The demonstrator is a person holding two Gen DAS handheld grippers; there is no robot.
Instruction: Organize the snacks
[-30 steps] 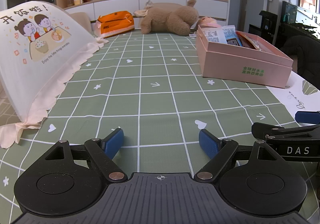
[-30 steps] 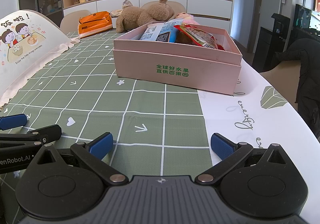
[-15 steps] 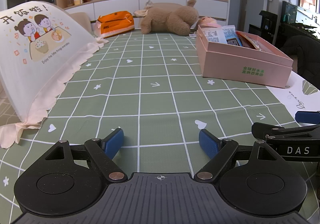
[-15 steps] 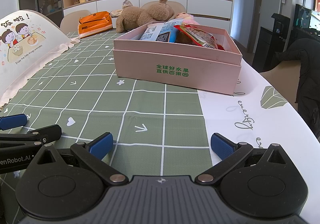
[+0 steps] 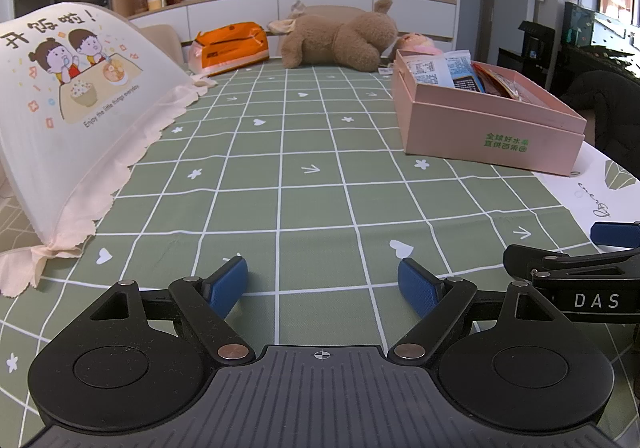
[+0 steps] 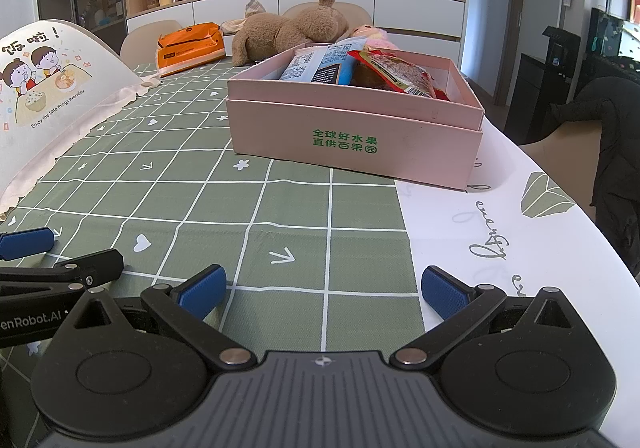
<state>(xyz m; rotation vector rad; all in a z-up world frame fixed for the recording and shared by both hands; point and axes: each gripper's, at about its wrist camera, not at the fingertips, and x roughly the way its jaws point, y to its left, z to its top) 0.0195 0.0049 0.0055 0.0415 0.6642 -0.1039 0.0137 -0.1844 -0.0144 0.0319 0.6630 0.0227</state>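
Note:
A pink box (image 6: 356,144) with green print stands on the green checked tablecloth, holding snack packets: a blue-and-white one (image 6: 320,66) and a red one (image 6: 394,74). It also shows in the left wrist view (image 5: 488,132) at the right. My left gripper (image 5: 322,280) is open and empty, low over the cloth near the front edge. My right gripper (image 6: 324,286) is open and empty, in front of the box and well short of it. The two grippers sit side by side.
A white mesh food cover (image 5: 68,96) with a cartoon print stands at the left. An orange tissue pack (image 5: 228,46) and a brown plush toy (image 5: 340,36) lie at the far end. A dark chair (image 6: 608,152) stands by the table's right edge.

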